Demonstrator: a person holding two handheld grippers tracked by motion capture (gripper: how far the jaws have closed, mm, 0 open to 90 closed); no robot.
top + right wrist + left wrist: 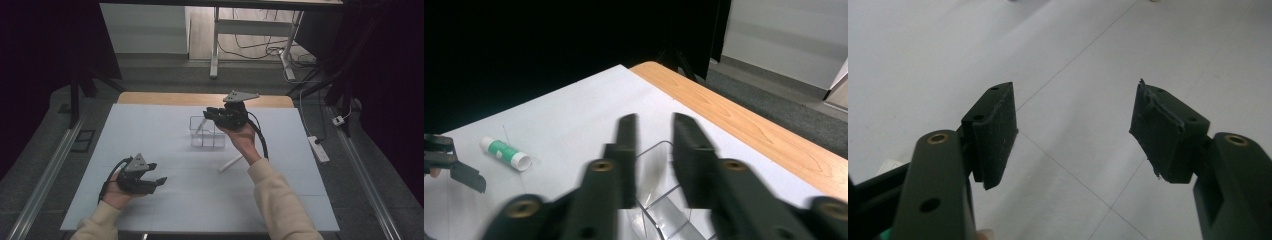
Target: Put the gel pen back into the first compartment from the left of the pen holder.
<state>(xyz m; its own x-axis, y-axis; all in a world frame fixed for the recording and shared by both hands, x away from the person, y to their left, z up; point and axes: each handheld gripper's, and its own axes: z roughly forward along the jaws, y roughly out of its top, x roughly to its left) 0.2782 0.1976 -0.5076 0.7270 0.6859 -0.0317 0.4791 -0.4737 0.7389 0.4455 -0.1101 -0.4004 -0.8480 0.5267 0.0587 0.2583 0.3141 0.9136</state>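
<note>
Sorting of desk items into the clear organiser (pixel 207 134) appears to be the step in hand. Organiser sits on the white mat (pixel 150 150) toward the far edge, near its middle, with a white stick-shaped item (pixel 201 126) leaning in its left rear compartment. Right gripper (pixel 216 115) hovers just above the organiser's far right side; in the right gripper view its jaws stand slightly apart with nothing between them, the clear wall (pixel 659 165) showing through the gap. Judgement: an item has probably just been dropped, so the placing step looks finished. Left gripper (pixel 156 174) rests near the left near corner of the mat, jaws wide open and empty, pads (pixel 995 132) over bare mat. Second white stick-shaped item (pixel 231 163) lies flat on the mat, just nearer than the organiser, beside the right forearm. Glue stick (pixel 505 153), white with a green band, lies on the mat in the right gripper view; its label is too small to read. Next move calls for lifting clear of the organiser's walls, then a low approach across one of the loose items. No brand or other writing is legible.
</note>
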